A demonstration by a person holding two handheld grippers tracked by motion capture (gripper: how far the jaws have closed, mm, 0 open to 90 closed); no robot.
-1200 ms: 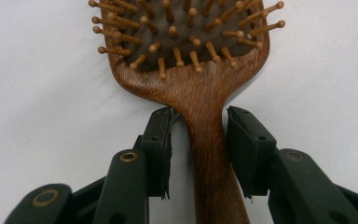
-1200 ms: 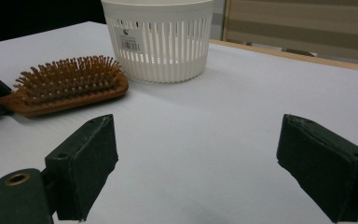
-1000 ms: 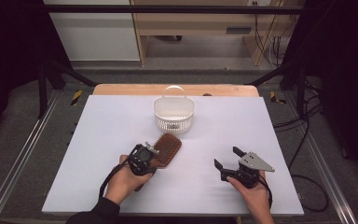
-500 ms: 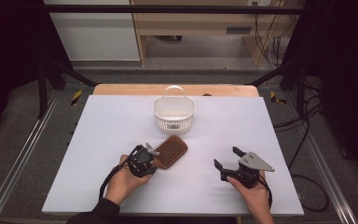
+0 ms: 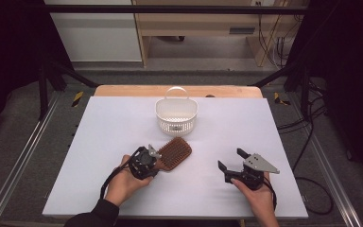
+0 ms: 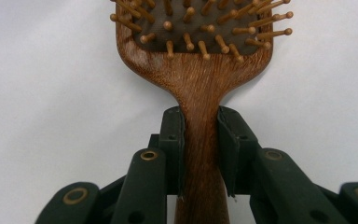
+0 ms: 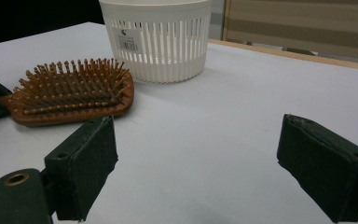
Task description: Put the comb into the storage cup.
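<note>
A wooden paddle hairbrush (image 5: 174,153) lies bristles up on the white table, its head pointing toward the basket. My left gripper (image 5: 155,161) has just been closing, and its pads now press both sides of the brush's handle (image 6: 200,140). The left gripper view shows the head and its bristles (image 6: 198,28) just beyond the jaws. At the front right, my right gripper (image 5: 230,158) stands open just above the table with nothing between its pads (image 7: 91,158). The brush (image 7: 70,93) lies to its left.
A white slatted basket (image 5: 176,113) with a handle stands at the middle back of the table, just beyond the brush; it is also in the right gripper view (image 7: 156,42). The white table top (image 5: 246,123) ends in a wooden strip at the far edge.
My left gripper has closed on the brush's handle, and the brush head has swung slightly to the right. The right hand has kept still.
</note>
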